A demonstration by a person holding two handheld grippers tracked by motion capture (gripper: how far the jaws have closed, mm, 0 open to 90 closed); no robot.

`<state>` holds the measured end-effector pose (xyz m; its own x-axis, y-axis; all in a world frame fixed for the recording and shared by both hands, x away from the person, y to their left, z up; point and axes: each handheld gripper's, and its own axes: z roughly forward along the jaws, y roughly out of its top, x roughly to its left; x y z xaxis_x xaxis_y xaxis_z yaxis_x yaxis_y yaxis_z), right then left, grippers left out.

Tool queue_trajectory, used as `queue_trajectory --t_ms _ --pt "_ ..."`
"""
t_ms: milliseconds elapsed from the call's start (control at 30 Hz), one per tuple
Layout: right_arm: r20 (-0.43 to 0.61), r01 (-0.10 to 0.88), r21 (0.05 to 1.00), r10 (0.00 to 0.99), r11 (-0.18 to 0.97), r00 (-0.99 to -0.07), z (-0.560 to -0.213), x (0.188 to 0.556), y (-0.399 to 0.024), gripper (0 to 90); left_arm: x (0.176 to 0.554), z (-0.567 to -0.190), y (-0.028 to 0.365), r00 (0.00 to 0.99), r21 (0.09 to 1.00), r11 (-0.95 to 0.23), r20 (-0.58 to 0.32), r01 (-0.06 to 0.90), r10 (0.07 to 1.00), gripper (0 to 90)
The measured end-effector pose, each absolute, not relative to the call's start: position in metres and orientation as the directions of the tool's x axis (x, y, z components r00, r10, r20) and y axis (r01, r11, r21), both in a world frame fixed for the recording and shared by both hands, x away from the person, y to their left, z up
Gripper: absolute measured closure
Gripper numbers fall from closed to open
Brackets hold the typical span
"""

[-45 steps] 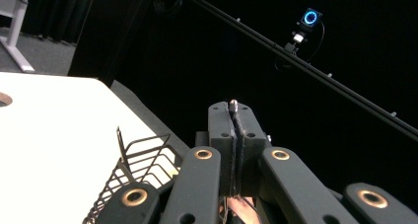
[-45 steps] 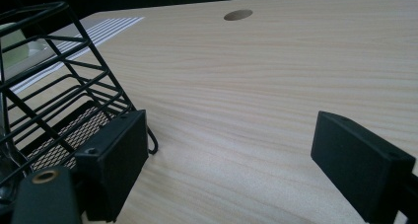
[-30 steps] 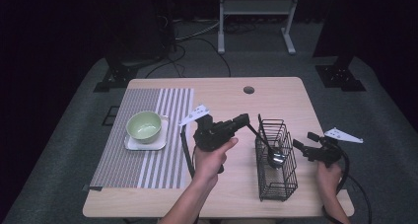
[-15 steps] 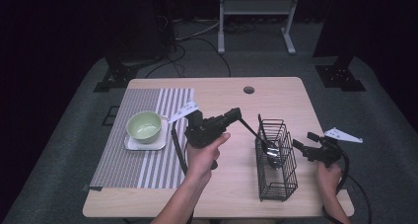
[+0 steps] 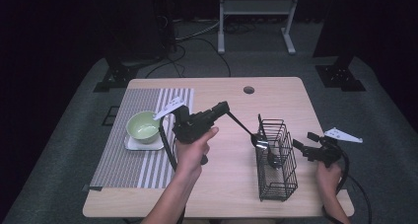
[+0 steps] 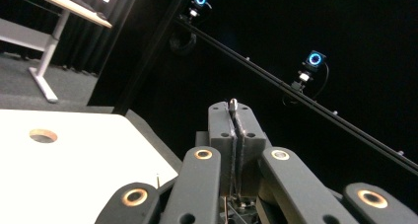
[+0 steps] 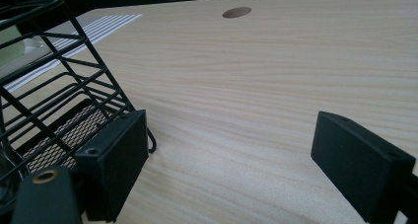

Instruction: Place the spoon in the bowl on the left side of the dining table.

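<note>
Left gripper (image 5: 224,107) is lifted above mid-worktop (image 5: 222,194), jaws clamped on the handle end of a black spoon (image 5: 244,129). In the left gripper view the gripper's (image 6: 233,108) pads are pressed together with just a small metal tip poking out at the top between them, so that's the handle end pinched tight.

From the high view, the spoon slants down and to the right from the gripper; its bowl end sits at the upper left rim of the black wire basket (image 5: 276,160). Can't tell whether the bowl touches the wire or hangs just clear. More dark utensils stand inside the basket, too small to identify.

Right gripper (image 5: 301,142) is low, just right of the basket, jaws wide apart with nothing between them. In the right gripper view the basket (image 7: 54,100) sits right beside the gripper's (image 7: 231,160) left pad, bare wood in the gap.

Green bowl (image 5: 143,125) on a white plate (image 5: 133,144) sits on the striped placemat (image 5: 123,165) at the left, well apart from the spoon.
</note>
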<state>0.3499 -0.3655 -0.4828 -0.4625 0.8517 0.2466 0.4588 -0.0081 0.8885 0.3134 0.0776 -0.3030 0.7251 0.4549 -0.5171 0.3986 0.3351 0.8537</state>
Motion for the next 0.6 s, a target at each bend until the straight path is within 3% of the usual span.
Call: queue_trajectory --t_ms 600 --pt "0.243 0.460 0.888 0.854 -0.005 -0.460 -0.483 0.350 -0.365 13.2 0.323 -0.307 0.115 0.665 0.842 0.383 -0.536 0.380 0.520 89.1"
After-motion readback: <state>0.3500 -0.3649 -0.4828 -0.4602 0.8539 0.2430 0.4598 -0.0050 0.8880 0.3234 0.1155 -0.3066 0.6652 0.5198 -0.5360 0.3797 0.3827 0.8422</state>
